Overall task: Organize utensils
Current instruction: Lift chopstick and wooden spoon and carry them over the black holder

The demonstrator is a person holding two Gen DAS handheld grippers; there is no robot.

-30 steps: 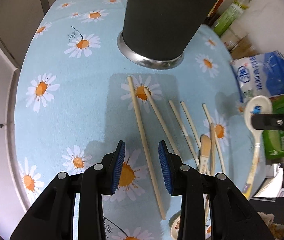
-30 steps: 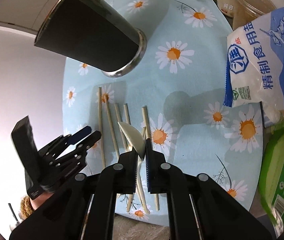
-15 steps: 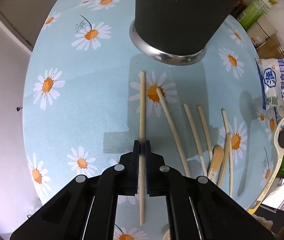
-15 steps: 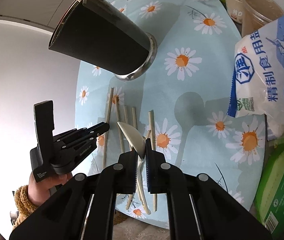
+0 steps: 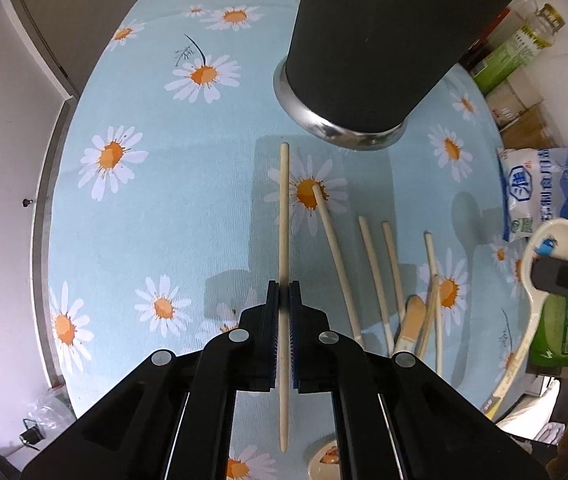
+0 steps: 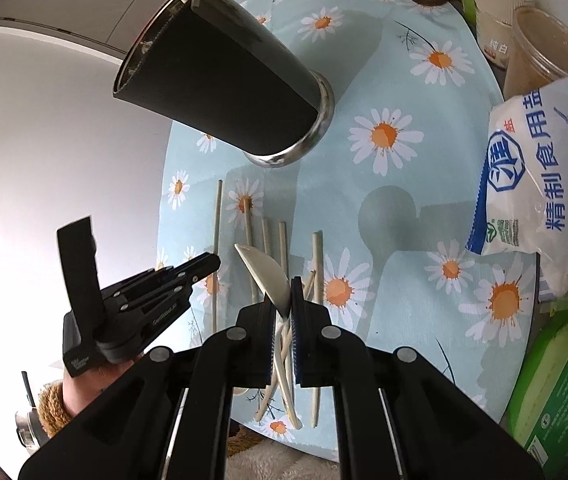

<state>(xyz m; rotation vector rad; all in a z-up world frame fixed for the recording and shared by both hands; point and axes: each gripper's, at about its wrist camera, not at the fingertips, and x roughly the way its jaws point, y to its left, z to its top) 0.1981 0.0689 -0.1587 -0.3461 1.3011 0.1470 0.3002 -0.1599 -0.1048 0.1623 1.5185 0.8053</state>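
Utensils mostly unsorted: one stick in black cup (image 6: 220, 76); L gripper (image 5: 283, 296) clamped on chopstick (image 5: 284, 208), R gripper (image 6: 282, 300) pinching white spoon (image 6: 268, 272); other chopsticks (image 5: 372, 276) left on table.

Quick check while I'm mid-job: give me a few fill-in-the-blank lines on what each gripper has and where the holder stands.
1. The left gripper is shut on a single ____.
2. The right gripper is shut on a white ____.
3. The black utensil cup stands on a tablecloth printed with ____.
4. The loose chopsticks lie between the held one and the ____ of salt.

Missing words: chopstick; spoon; daisies; bag
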